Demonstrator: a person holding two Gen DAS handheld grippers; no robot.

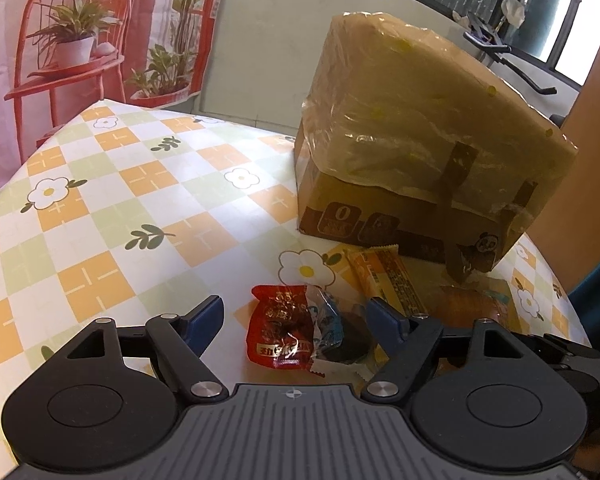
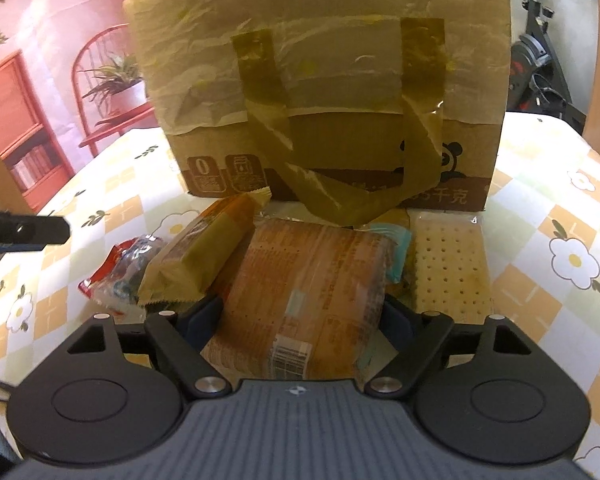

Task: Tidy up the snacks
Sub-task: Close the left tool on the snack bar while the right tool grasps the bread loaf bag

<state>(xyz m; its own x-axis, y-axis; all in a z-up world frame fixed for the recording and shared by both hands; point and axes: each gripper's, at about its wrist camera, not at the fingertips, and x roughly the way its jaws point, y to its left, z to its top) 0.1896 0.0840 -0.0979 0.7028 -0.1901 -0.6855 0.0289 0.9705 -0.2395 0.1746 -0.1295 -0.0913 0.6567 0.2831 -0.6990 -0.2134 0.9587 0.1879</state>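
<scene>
The left gripper [image 1: 296, 320] stands open around a red snack packet [image 1: 280, 326]; the right gripper [image 2: 302, 316] seemingly clamps a brown biscuit pack [image 2: 304, 292].

Home: floral tablecloth [image 1: 100, 208], exercise bike [image 2: 540, 60]

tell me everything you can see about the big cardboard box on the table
The cardboard box is brown and stands upright on the checked floral tablecloth, behind a row of snack packets. Crinkled clear plastic film covers its top and upper sides, held down by two dark tape strips whose loose ends meet in a hanging loop. Printed icons and a panda mark its lower front. An orange wafer packet reaches its base.
</scene>
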